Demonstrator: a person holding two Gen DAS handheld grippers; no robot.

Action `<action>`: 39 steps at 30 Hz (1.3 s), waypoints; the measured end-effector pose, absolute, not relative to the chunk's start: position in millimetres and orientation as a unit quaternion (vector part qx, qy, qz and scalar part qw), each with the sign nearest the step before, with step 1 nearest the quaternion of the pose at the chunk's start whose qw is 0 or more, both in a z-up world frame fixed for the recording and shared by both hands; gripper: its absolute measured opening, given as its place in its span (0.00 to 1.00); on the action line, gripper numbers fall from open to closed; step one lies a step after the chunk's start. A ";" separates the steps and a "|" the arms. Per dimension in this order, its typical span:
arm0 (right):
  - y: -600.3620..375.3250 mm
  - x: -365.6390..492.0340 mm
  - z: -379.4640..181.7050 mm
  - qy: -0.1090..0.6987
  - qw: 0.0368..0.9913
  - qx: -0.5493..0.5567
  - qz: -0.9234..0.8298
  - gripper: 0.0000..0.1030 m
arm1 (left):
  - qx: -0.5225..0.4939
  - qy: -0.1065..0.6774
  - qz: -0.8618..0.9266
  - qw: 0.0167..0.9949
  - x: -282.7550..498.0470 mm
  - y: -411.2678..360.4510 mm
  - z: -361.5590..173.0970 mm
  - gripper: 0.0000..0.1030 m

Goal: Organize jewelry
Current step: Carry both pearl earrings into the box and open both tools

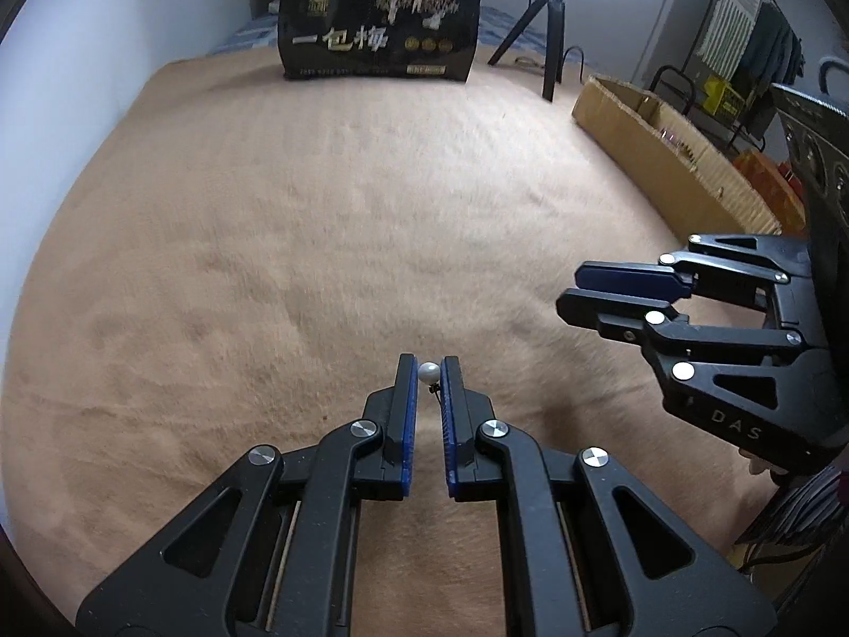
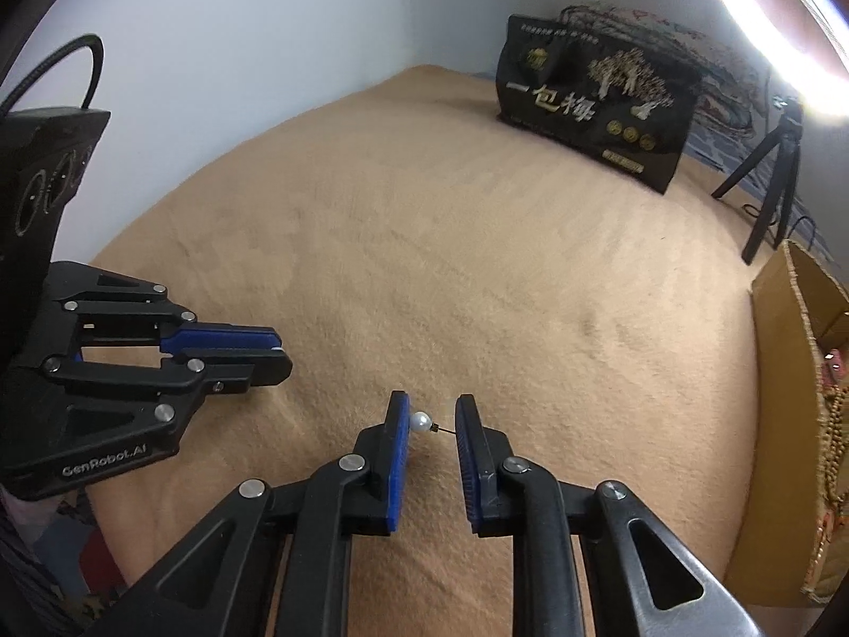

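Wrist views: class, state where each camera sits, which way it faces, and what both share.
Left wrist: on left tool, facing across the tan blanket toward black bag; its fingers pinch a pearl, right tool at right.
Right wrist: on right tool, facing likewise; second pearl between its fingers, left tool at left.
Shared: blanket, bag, tripod.

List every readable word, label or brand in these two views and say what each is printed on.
"一包梅": large gold characters on the black bag at the far end of the blanket.
"DAS": raised letters on the right gripper, seen from the left wrist view.
"GenRobot.AI": pale lettering on the left gripper, seen from the right wrist view.
The bag's small top line, round seals and bottom strip are too small to read.
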State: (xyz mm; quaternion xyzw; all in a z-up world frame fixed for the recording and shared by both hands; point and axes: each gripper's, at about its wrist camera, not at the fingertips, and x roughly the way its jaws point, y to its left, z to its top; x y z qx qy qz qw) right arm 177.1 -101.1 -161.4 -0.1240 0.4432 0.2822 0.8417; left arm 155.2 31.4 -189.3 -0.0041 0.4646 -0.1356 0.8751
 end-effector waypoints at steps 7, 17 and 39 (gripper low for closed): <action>-129.2 169.2 -129.2 0.421 0.861 -0.104 0.266 0.16 | -0.014 0.436 -0.146 0.888 154.4 17.0 -159.0 0.07; -183.1 161.8 -86.4 0.388 0.891 -0.069 0.224 0.16 | -0.019 0.395 -0.178 0.901 158.2 -21.7 -116.4 0.07; -329.1 194.6 -56.8 0.376 0.922 0.003 0.091 0.16 | -0.016 0.367 -0.240 0.898 184.9 -138.4 -83.2 0.07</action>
